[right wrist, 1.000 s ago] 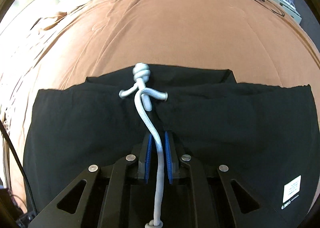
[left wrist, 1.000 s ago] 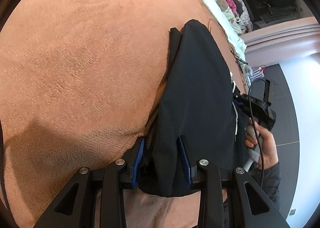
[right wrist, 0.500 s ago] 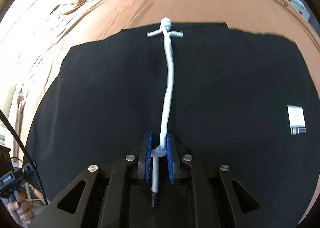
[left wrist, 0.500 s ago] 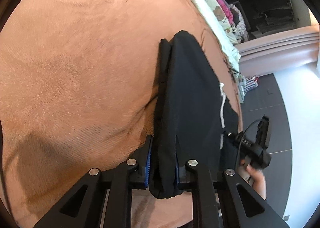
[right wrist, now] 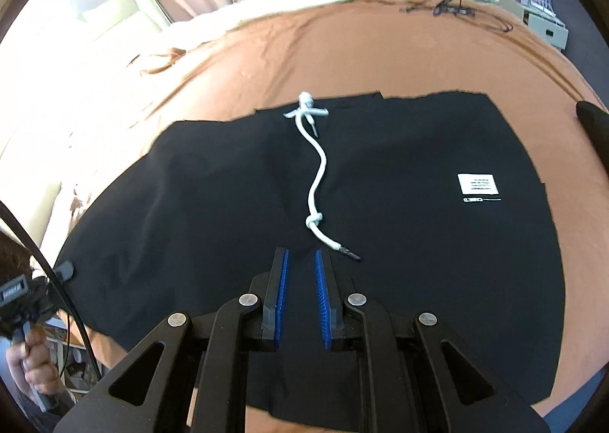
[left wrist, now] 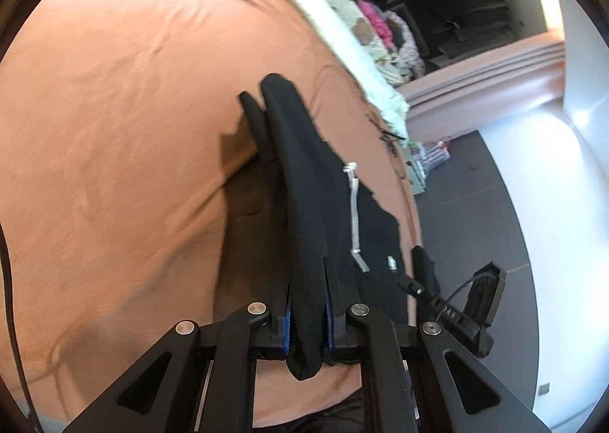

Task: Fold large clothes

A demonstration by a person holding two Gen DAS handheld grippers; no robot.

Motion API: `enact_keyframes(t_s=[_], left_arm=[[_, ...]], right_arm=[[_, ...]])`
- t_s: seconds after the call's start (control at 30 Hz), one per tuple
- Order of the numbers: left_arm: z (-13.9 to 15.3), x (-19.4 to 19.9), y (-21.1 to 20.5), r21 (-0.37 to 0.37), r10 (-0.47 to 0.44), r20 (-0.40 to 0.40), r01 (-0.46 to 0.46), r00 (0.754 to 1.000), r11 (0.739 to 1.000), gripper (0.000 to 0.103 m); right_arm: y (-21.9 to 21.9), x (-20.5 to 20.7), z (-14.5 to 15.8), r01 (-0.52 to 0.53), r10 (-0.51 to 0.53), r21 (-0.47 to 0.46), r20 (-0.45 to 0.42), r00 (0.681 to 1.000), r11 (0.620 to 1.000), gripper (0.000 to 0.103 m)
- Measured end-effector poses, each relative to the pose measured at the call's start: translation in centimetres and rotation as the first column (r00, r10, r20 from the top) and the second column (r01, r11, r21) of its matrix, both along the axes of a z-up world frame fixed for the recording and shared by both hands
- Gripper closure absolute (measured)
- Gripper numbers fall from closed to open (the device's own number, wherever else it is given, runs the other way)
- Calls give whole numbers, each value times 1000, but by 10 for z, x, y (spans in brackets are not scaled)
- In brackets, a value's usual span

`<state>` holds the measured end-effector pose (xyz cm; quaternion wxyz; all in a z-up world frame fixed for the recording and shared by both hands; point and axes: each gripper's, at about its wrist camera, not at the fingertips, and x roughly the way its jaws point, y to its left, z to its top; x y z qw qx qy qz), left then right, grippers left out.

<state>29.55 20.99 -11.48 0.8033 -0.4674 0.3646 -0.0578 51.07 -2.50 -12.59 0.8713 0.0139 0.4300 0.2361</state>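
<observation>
Black fabric is seen in the left wrist view bunched between the blue pads of the left hand-held gripper (left wrist: pixel 307 313), whose jaws are closing on a thick fold of the black garment (left wrist: pixel 300 182). A pinched edge is drawn up from the bed (left wrist: pixel 114 98), which is covered in brown bedding, and the cloth runs away toward the far side as a raised ridge. A white drawstring (left wrist: pixel 354 212) is visible on the flatter part to the right, with the other tool's handle seen at the right edge.

From the right wrist view, the garment (right wrist: pixel 399 242) is shown spread wide and mostly flat across the bed (right wrist: pixel 342 48), its far edge near the middle of the bedding. The drawstring (right wrist: pixel 316 182) lies loose on top, knotted at both ends, its tip just beyond the right hand-held gripper (right wrist: pixel 300 296). That gripper is held narrow, with a gap left between the pads and nothing caught there. A small white label (right wrist: pixel 477 184) is printed toward the right. A hand (right wrist: pixel 34 368) gripping the left tool is seen at the near left.

The cloth is judged light, soft and limp, so sagging is to be expected wherever it is unsupported. Hold would best be taken at corners or hems, in doubled layers, clear of the cord.
</observation>
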Motion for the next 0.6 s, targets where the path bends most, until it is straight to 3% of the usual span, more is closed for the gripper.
enact_keyframes(t_s=[0.17, 0.47, 0.6], left_arm=[[24, 8, -14, 17, -39, 60, 38, 997, 999, 91], [63, 31, -45, 79, -118, 113, 109, 987, 991, 91], [72, 43, -72, 118, -174, 114, 161, 978, 980, 92]], right_arm=[[-40, -28, -10, -25, 26, 50, -16, 1000, 998, 92], [-52, -26, -79, -45, 63, 126, -147, 987, 991, 92], [-56, -29, -100, -38, 63, 148, -163, 985, 988, 92]])
